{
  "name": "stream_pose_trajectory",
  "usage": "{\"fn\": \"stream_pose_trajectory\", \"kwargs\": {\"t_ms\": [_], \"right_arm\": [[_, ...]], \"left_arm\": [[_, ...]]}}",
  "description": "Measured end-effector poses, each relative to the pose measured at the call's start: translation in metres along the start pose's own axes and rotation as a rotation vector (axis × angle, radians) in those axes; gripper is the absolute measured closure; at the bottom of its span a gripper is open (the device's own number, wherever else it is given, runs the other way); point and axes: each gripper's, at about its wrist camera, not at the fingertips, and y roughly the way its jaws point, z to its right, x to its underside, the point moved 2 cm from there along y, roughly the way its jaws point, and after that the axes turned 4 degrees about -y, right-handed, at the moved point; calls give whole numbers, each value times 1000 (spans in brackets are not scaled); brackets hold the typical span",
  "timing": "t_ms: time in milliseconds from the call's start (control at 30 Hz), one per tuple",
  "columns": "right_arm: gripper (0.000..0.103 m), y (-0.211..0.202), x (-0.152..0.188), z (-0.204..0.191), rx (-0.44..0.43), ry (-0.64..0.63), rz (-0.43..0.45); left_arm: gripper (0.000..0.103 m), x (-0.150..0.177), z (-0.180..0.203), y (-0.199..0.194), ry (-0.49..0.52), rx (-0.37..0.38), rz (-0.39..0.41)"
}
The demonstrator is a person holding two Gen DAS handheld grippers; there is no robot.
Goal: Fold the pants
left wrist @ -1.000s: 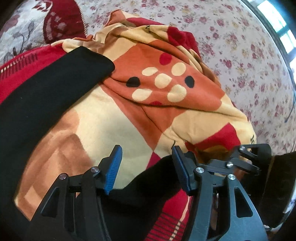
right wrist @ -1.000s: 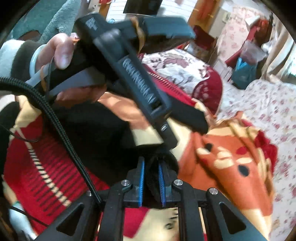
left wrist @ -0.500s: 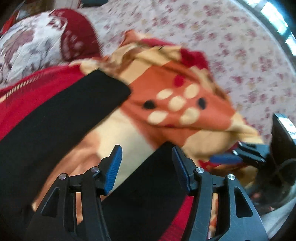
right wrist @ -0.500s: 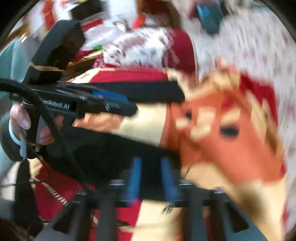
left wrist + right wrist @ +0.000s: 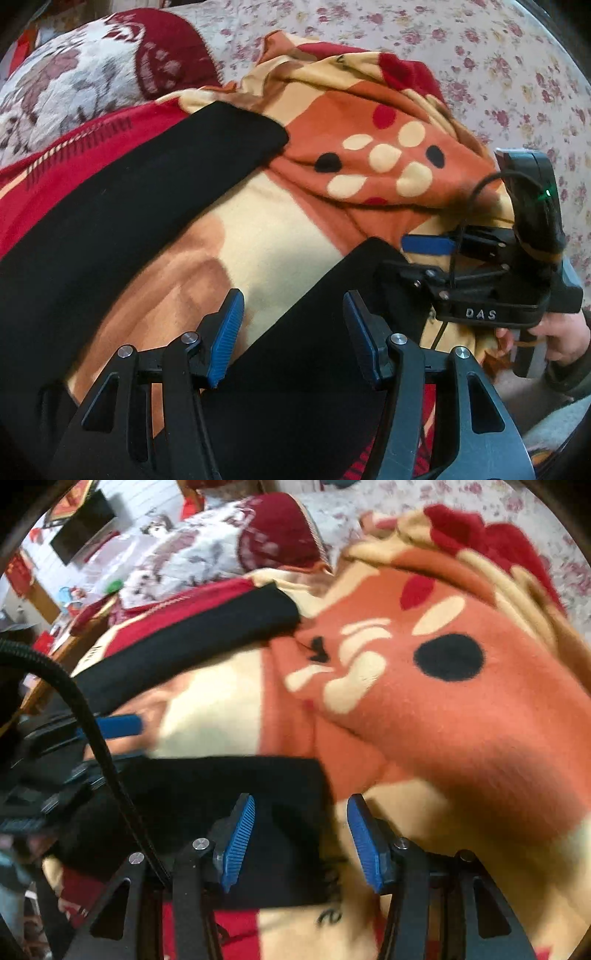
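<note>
Black pants (image 5: 122, 221) lie spread on an orange, cream and red patterned blanket (image 5: 384, 162). One leg runs up to the left; the other leg's end (image 5: 332, 302) lies between and under my left gripper's fingers. My left gripper (image 5: 291, 332) is open above that leg. My right gripper (image 5: 301, 842) is open, over the end of the near leg (image 5: 229, 775). The right gripper also shows in the left wrist view (image 5: 480, 280), held in a hand, beside that leg end. The far leg shows in the right wrist view (image 5: 207, 646).
A floral bedsheet (image 5: 480, 55) surrounds the blanket. A red and white pillow (image 5: 92, 74) lies at the back left. The left gripper shows at the left of the right wrist view (image 5: 74, 734). A black cable (image 5: 92, 720) crosses the right wrist view.
My right gripper has opened and let go of the black pant leg, which now lies flat on the blanket. My left gripper has stayed open and shifted slightly.
</note>
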Motion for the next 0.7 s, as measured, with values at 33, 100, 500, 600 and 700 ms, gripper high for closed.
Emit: {"fn": "stream_pose_trajectory", "kwargs": {"t_ms": [33,100,500,600,700], "right_arm": [[53,4,-3,-3,-33,-9,4],[53,11,-5,-11,-129,-26,-12],[90,-9,-2,-24,2,-181,107],[92,-11,-7,-18,106,-222,134],[92,5,-2,-1,76,-158,75]], "left_arm": [[47,2,-2,0,-5,-3,-3],[47,9,-7,0,-25,-16,-11],[47,53,-13,-41,-223,-137,116],[47,71,-19,-51,-276,-168,148],[47,85,-29,-50,-335,-186,152]]}}
